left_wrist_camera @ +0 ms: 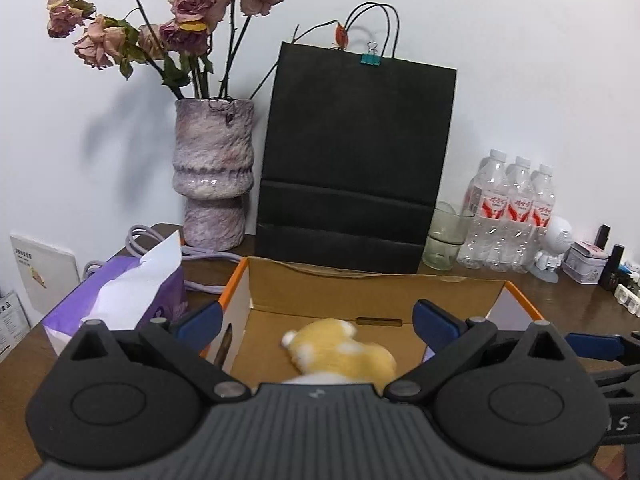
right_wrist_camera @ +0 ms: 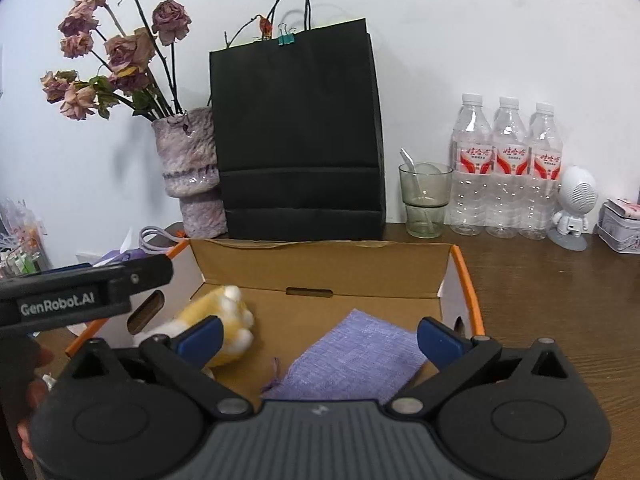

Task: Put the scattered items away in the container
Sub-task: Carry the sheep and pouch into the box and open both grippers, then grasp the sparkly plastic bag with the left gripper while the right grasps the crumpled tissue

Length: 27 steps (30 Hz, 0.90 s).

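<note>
An open cardboard box (right_wrist_camera: 320,264) with orange-edged side walls and a raw brown corrugated floor sits on the dark wood-grain bench (right_wrist_camera: 560,300). Inside it, a fuzzy yellow-and-white plush toy (right_wrist_camera: 236,320) lies toward the left, and a flat lavender woven pouch (right_wrist_camera: 360,352) with a frayed drawstring lies toward the right, the two apart on the box floor. The left gripper (left_wrist_camera: 318,322) hangs over the near edge of the box with its blue-padded fingers (left_wrist_camera: 436,326) spread wide, the plush lying loose below and between them, untouched. The right gripper (right_wrist_camera: 320,336) hangs likewise, its fingers (right_wrist_camera: 440,342) spread wide above the pouch and pinching nothing. Both tools are matte black plastic with ribbed grey bodies.

Behind the box stands a tall matte black paper bag (right_wrist_camera: 298,132) with cord handles and a teal binder clip at its top edge. To its left, a rough, mottled mauve ceramic vase (left_wrist_camera: 214,176) holds dried, crumpled pink roses (left_wrist_camera: 192,0). A purple tissue box (left_wrist_camera: 124,300) sits left of the carton. To the right are a ribbed green glass tumbler (right_wrist_camera: 426,200) with a spoon in it, three clear plastic water bottles (right_wrist_camera: 508,168) with red labels, and a small white robot-shaped figure (right_wrist_camera: 572,208).
</note>
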Each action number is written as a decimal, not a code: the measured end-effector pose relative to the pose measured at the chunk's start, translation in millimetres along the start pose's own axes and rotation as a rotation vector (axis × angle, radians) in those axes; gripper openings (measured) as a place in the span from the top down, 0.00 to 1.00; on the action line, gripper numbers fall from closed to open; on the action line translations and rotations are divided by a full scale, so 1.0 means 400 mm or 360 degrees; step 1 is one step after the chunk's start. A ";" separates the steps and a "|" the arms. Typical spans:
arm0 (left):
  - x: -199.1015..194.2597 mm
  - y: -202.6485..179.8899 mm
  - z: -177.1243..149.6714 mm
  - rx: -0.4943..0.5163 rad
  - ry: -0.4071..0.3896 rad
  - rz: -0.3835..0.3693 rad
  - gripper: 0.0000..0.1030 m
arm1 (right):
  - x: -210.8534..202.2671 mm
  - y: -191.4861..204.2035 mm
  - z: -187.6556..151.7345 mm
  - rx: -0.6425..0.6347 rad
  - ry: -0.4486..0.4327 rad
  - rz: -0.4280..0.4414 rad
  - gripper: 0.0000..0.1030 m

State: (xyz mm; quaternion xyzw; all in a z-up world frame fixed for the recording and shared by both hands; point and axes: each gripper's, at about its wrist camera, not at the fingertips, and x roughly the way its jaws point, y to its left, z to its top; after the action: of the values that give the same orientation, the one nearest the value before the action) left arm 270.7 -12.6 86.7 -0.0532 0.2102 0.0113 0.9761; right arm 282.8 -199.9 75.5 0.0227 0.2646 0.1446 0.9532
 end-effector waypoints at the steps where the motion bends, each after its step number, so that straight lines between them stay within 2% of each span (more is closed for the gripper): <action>1: 0.002 0.001 0.000 -0.0003 0.0005 0.0005 0.00 | -0.001 -0.001 0.000 0.0001 0.0005 -0.0006 0.00; 20: -0.007 -0.013 -0.003 0.0021 0.0004 -0.0005 0.00 | -0.011 -0.012 -0.002 0.0008 0.0037 -0.0041 0.00; 27: -0.068 0.017 0.009 -0.0009 -0.0040 -0.0044 0.00 | -0.077 -0.029 0.006 0.0044 -0.0015 -0.0007 0.00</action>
State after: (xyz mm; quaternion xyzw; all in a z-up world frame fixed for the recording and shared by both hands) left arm 247.3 -5.3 100.4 -0.0585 0.1971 -0.0009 0.9786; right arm 262.0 -220.0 91.7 0.0359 0.2622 0.1388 0.9543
